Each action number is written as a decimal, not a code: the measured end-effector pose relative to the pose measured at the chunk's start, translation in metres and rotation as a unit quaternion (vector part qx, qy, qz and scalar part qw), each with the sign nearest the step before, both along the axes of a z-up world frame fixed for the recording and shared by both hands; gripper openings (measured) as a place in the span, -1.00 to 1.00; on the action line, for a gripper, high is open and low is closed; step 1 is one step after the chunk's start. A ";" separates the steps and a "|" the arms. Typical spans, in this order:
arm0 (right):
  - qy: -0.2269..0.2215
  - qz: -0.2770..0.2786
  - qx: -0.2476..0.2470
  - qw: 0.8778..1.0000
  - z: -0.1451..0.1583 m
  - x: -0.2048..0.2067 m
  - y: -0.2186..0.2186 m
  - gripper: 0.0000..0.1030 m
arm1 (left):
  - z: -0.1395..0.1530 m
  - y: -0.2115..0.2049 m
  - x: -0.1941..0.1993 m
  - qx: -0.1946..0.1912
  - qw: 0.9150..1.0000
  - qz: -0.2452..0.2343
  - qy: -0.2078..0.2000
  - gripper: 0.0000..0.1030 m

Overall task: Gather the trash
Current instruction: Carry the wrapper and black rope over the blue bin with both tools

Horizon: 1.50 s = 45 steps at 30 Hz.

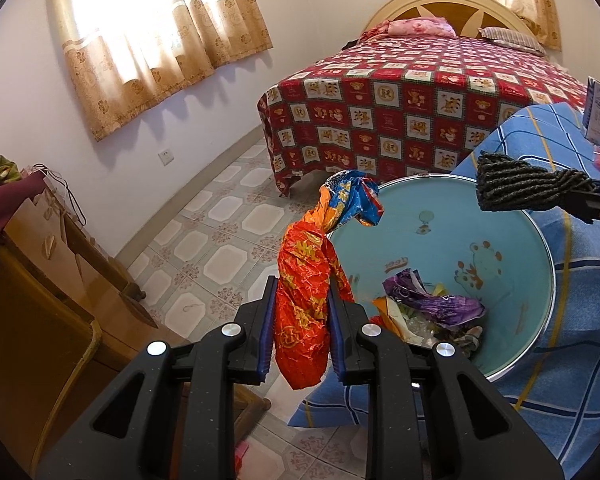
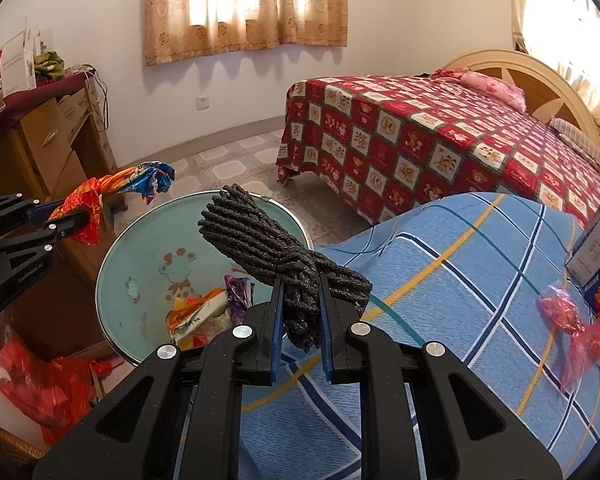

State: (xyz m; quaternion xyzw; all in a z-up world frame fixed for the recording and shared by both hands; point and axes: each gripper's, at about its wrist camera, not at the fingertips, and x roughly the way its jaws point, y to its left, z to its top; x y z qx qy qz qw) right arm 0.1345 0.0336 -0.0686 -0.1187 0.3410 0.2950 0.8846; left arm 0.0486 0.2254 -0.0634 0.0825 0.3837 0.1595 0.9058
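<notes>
our left gripper (image 1: 302, 300) is clamped on a crumpled red and orange foil wrapper (image 1: 304, 280), its twisted top turning blue and yellow, and it hangs just over the near rim of the pale blue bin (image 1: 540, 264). our right gripper (image 2: 299, 312) is closed on a bundle of dark grey cord (image 2: 276, 240), knotted in the middle, with its looped end reaching out above the bin's other side. inside the bin lie a purple wrapper (image 1: 432, 300) and other scraps. the bin's metal rim touches the blue checked cloth (image 2: 460, 264) on one side and a wooden cabinet (image 2: 52, 148) stands close on the other. tiled floor (image 1: 236, 216) lies open toward the red patterned bed (image 1: 380, 120).
</notes>
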 end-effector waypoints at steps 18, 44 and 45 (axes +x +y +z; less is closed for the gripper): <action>-0.003 0.002 -0.001 1.000 0.002 -0.002 0.004 -0.69 | 0.001 -0.006 0.000 -0.002 1.000 -0.006 -0.001 -0.56; 0.000 0.007 -0.001 1.000 0.004 -0.004 0.010 -0.69 | -0.001 -0.017 0.001 -0.006 1.000 -0.018 0.003 -0.55; 0.000 0.007 -0.002 1.000 0.004 -0.004 0.011 -0.69 | -0.001 -0.017 0.001 -0.007 1.000 -0.018 0.002 -0.54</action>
